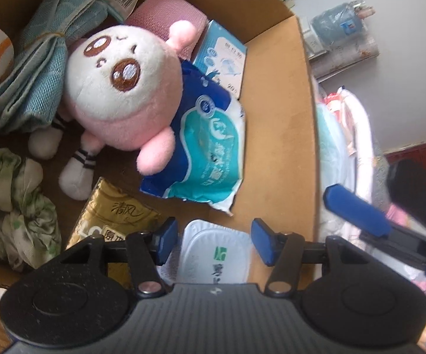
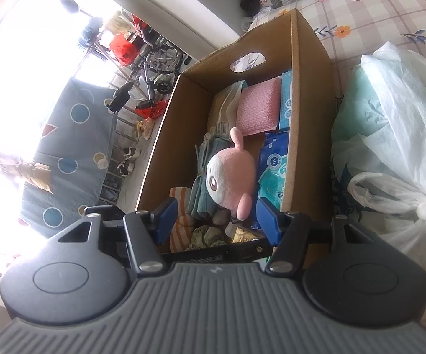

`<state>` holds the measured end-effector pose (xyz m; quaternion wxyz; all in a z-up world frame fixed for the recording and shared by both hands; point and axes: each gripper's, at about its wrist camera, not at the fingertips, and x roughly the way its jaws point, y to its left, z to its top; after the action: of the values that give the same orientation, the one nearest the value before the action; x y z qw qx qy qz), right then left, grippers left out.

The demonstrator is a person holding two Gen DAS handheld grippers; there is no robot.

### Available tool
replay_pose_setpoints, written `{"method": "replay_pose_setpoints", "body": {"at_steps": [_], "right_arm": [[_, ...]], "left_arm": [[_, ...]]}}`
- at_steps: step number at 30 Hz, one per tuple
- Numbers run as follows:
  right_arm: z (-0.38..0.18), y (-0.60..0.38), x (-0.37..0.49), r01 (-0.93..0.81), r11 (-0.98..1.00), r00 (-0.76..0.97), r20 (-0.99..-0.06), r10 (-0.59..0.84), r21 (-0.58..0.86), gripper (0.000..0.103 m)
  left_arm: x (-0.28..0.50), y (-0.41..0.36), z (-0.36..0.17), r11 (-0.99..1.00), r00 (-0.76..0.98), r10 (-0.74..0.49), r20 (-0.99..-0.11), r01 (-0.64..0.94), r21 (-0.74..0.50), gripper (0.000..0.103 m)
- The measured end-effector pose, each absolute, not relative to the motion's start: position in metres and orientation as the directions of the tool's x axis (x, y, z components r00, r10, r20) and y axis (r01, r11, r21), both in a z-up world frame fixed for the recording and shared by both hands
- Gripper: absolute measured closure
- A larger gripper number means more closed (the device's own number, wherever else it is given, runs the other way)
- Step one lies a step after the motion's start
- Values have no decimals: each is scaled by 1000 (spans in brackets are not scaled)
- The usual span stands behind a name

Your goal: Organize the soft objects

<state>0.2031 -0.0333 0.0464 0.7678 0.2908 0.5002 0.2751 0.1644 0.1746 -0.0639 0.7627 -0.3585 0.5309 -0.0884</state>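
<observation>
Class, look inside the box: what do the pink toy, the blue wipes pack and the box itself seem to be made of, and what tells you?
Pink toy: plush fabric, matte and fuzzy, with stitched eyes. Blue wipes pack: probably thin plastic film, glossy, crinkled at its torn-looking edge. Box: brown cardboard, dull and flat, with a cut-out handle hole in the right wrist view.

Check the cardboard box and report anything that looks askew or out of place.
The pink plush toy lies tipped across the blue wipes pack and a folded teal cloth in the cardboard box. A green scarf sits crumpled.
</observation>
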Motion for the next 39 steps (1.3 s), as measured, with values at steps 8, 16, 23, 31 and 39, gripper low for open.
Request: {"method": "replay_pose_setpoints", "body": {"at_steps": [8, 16, 23, 31, 39], "right_arm": [[47, -37, 198, -135, 680, 363, -603, 711, 720, 43], [49, -40, 188, -142, 673, 382, -587, 714, 726, 38], [54, -62, 171, -142, 684, 459, -564, 686, 716, 29], [50, -82, 139, -196, 769, 655, -502, 564, 609, 14], [16, -75, 112, -133, 956, 799, -542, 260, 262, 14]], "left_arm": [[150, 195, -26, 774, 533, -420, -734, -211, -597, 32], [161, 199, -39, 848, 407, -303, -862, -297, -438, 20], [151, 191, -37, 822, 437, -340, -833, -292, -489, 18], [110, 185, 4, 828, 623, -280, -730, -228, -512, 12], [68, 154, 32, 926, 734, -155, -661, -125, -356, 10]]}}
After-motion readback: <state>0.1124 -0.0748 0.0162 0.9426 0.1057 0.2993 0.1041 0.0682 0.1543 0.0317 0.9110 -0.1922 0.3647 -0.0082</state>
